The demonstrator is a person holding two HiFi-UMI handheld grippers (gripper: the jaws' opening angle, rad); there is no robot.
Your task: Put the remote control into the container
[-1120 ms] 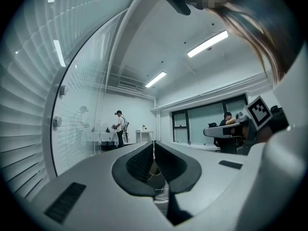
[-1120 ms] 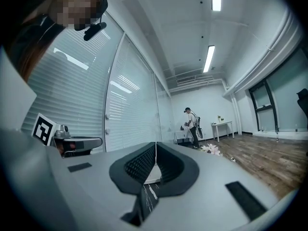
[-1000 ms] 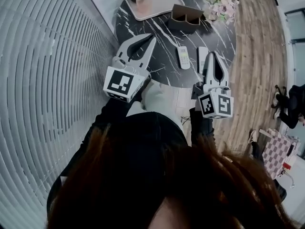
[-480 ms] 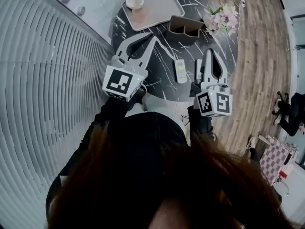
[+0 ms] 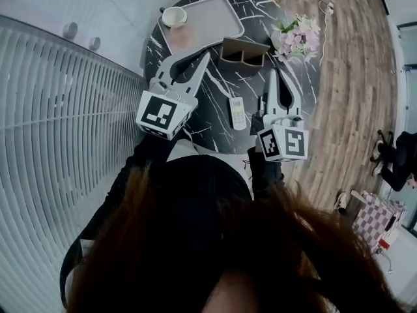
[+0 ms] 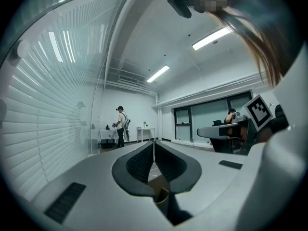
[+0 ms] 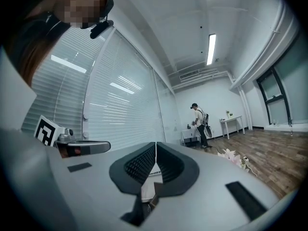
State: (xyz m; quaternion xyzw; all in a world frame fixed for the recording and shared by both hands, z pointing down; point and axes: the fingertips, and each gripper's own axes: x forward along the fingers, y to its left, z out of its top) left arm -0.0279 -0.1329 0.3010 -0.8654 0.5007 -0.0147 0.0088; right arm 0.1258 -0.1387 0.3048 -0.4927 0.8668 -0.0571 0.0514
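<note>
**A:** So, jaw state on both?

**B:** Left gripper (image 6: 154, 148): jaws pressed together, nothing between them. Right gripper (image 7: 155, 150): same, pads flush and empty.

**A:** Where are they relative to the table?

**B:** In the head view the left gripper is over the left edge of the table (image 5: 218, 87), tip aimed toward the far edge. The right gripper is over the near-right part, tip also aimed at the far edge. Can't tell their height above the surface.

**A:** Remote control?

**B:** The remote control (image 5: 238, 113) lies flat on the surface close to the near edge. It's between the two grippers, just beside the right one. Neither gripper has it.

**A:** Container?

**B:** The container (image 5: 242, 49) is brown and open-topped, with two compartments visible. It sits toward the far edge, about mid-table. The remote control is apart from it, on its near side, not in it.

**A:** Anything else up there?

**B:** A tray (image 5: 218, 18) at the far-left edge, with a cup (image 5: 173, 16) on its left end. Flowers (image 5: 294, 32) at the far-right edge, just beside the container.

**A:** What do the gripper views show?

**B:** Both look out across the room. A person (image 6: 120, 126) stands at the back.
</note>
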